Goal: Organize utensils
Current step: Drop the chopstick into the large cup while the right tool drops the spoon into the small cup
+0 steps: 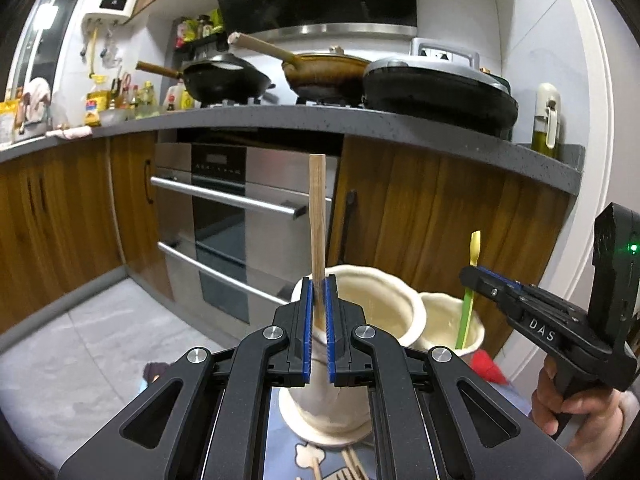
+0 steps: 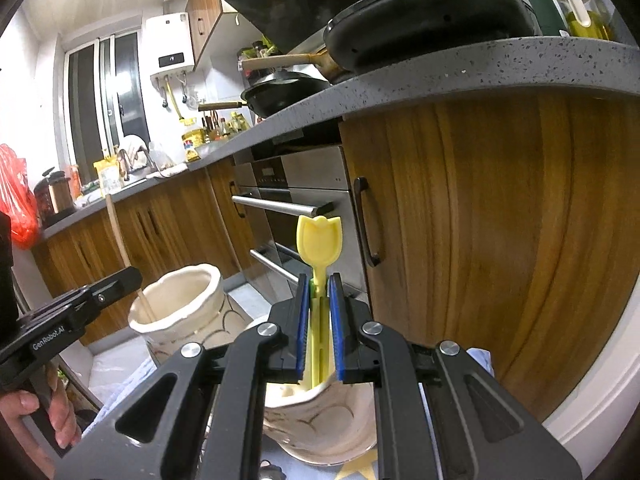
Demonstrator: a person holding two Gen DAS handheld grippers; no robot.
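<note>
Kitchen cabinets of dark wood and a steel oven [image 1: 224,216] fill the background, with pans on the stove above. Low in front of the oven stand two cream ceramic holders, close beside each other.

Left tool [image 1: 319,292] is pinched narrow on a flat wooden stick [image 1: 318,216], held upright, its lower end already inside the larger holder [image 1: 372,304]. Right tool [image 2: 319,292] is likewise pinched narrow on a yellow tulip-shaped utensil [image 2: 319,240], also upright, with its stem reaching down into the smaller holder [image 2: 320,420], which sits just to the right of the larger one as the left camera sees it. More wooden sticks lie on a patterned cloth [image 1: 304,452] at the foot of the larger holder.

By my reading, the step in hand is the placing: each utensil is being lowered into its own holder, wood in one, plastic in the other. What comes next should be letting go. That calls for each piece to be sunk until it bears on the holder's bottom or wall, then the jaws eased apart and drawn back upward without catching the rim. How deep either end sits cannot be told.
</note>
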